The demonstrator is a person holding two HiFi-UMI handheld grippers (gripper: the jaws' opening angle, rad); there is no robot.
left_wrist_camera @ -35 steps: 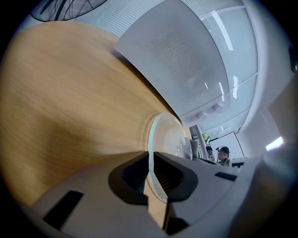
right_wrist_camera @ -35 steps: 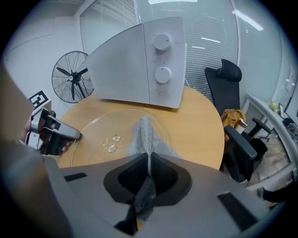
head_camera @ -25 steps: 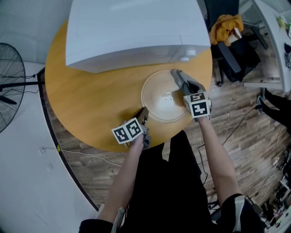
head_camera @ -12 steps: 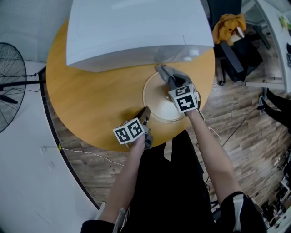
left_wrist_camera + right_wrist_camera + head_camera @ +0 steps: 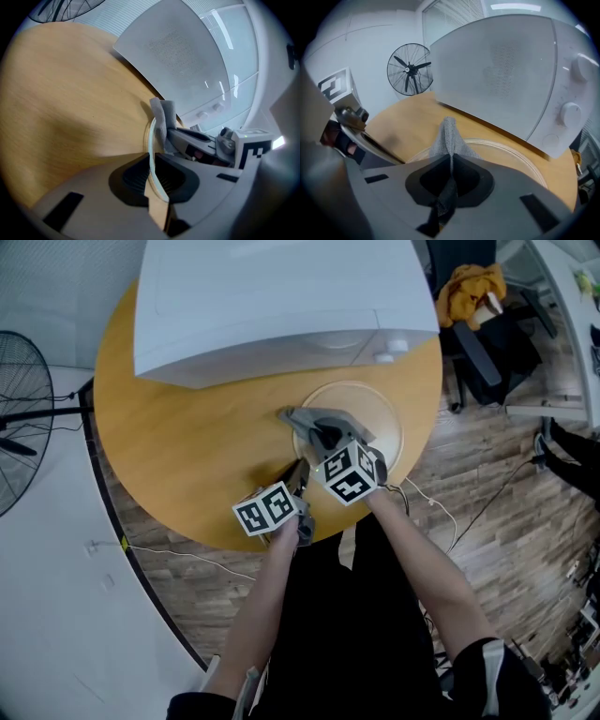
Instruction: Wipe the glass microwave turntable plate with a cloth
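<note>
The glass turntable plate [image 5: 370, 423] lies flat on the round wooden table [image 5: 187, 427] in front of the white microwave [image 5: 272, 306]. My left gripper [image 5: 300, 472] is shut on the plate's near-left rim [image 5: 151, 136], which runs between its jaws. My right gripper [image 5: 314, 427] is shut on a grey cloth [image 5: 298, 417] and presses it on the plate's left edge. In the right gripper view the cloth [image 5: 447, 136] sticks out past the jaws onto the plate [image 5: 520, 159]. In the left gripper view the cloth [image 5: 164, 117] lies draped over the rim just beyond my jaws.
The microwave stands close behind the plate, its knobs [image 5: 572, 115] on the right. A standing fan [image 5: 14, 418] is on the floor to the left. A chair with yellow cloth [image 5: 466, 292] stands at the upper right. Cables trail over the wooden floor [image 5: 497, 512].
My right gripper has swept the cloth from the plate's far right side leftward across it to the left rim. The left gripper and the plate have stayed put.
</note>
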